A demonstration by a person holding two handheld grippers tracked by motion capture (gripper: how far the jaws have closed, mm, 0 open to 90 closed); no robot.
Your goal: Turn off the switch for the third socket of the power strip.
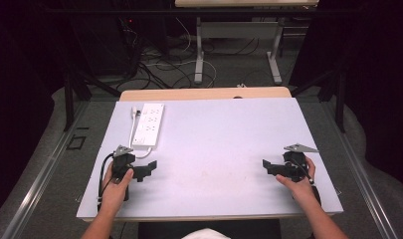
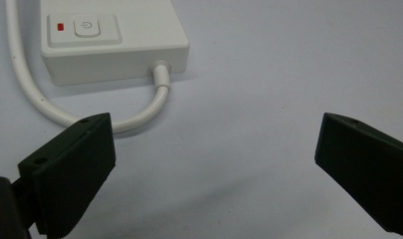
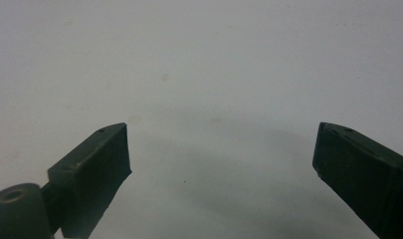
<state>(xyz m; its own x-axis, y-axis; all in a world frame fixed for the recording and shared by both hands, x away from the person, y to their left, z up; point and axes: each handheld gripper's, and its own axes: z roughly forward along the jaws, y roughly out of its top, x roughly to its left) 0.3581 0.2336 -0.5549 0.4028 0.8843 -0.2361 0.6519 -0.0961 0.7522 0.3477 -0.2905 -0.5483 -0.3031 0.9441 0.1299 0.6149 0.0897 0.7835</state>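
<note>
A pale grey board (image 1: 224, 144) covered a wooden table (image 1: 204, 93) in a dim room. Beyond the far edge, tangled cables (image 1: 164, 67) lay on the grey floor (image 1: 239, 69) beside the metal legs of a second table (image 1: 246, 3). Black curtains (image 1: 373, 74) closed off left and right.

I was working in what looked like a lab or recording room, not a home; the table (image 1: 214, 129) in front of me carried a plain pale board with a white power strip (image 1: 148, 124) on it; beyond its far edge the grey floor (image 1: 229, 69) was strewn with loose cables (image 1: 159, 67) — black and white, running off into the dark; a second table (image 1: 239, 35) on metal legs stood further back; black curtains or walls (image 1: 368, 74) closed in both sides, and dark metal struts (image 1: 72, 89) framed my workspace — a purpose-built rig.
</note>
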